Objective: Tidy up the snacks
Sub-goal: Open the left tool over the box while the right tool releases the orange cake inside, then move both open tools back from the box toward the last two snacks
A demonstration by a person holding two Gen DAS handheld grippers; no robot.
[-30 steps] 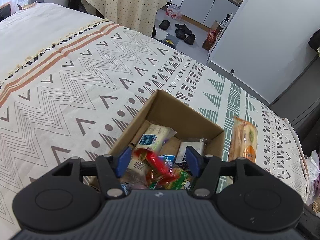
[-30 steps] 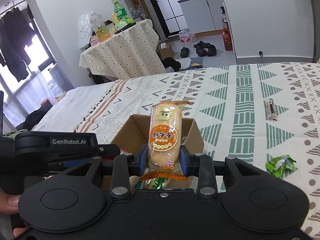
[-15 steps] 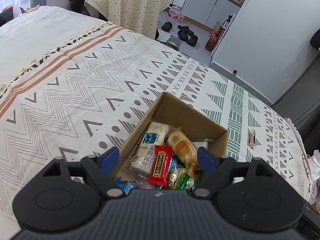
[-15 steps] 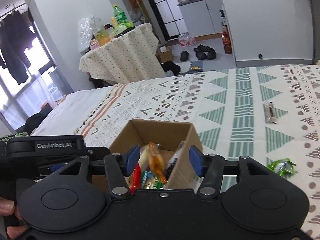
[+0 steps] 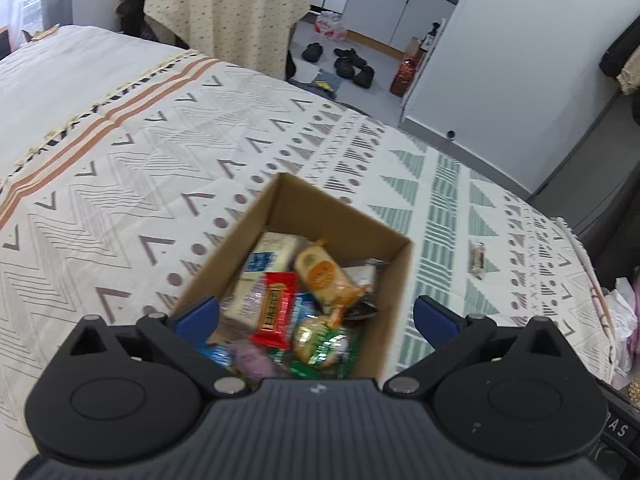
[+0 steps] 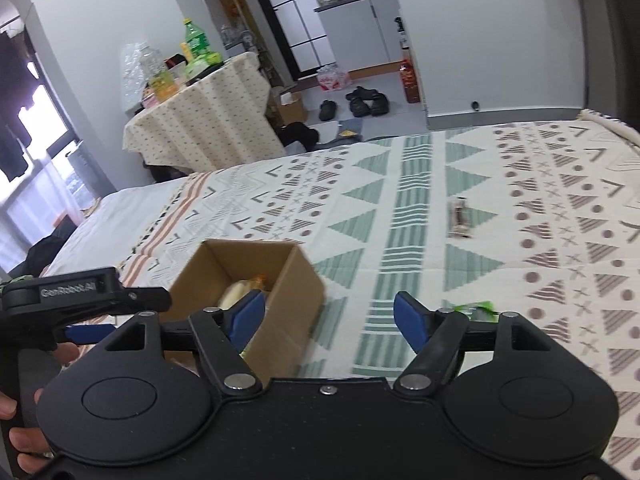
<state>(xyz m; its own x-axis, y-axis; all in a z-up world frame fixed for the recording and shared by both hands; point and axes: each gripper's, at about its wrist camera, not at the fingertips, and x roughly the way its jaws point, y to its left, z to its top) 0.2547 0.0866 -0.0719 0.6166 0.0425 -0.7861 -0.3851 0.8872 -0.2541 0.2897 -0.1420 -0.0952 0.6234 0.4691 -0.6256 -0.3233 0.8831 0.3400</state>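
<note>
An open cardboard box [image 5: 384,236] [image 6: 296,280] sits on the patterned bedspread and holds several snack packs, among them a red bar [image 5: 274,312] and an orange-labelled cake pack [image 5: 320,276]. My left gripper [image 5: 316,316] hovers over the box's near side, its jaws still opening wide with nothing gripped. My right gripper [image 6: 328,320] is to the right of the box, jaws opening and empty. On the bedspread lie a small brown-wrapped bar [image 6: 460,216] [image 5: 478,260] and a green wrapped snack [image 6: 474,307], the latter just beyond my right fingertip.
The bed's right edge [image 5: 576,240] drops to dark furniture. Past the bed's far edge are a cloth-covered table [image 6: 200,120] with bottles, shoes on the floor [image 6: 360,104] and a white wall. A hand [image 6: 24,436] holds the left gripper's handle.
The right gripper let the orange cake pack fall into the box and swung right. The left gripper released the red bar into the box. Both jaws opened wider.
</note>
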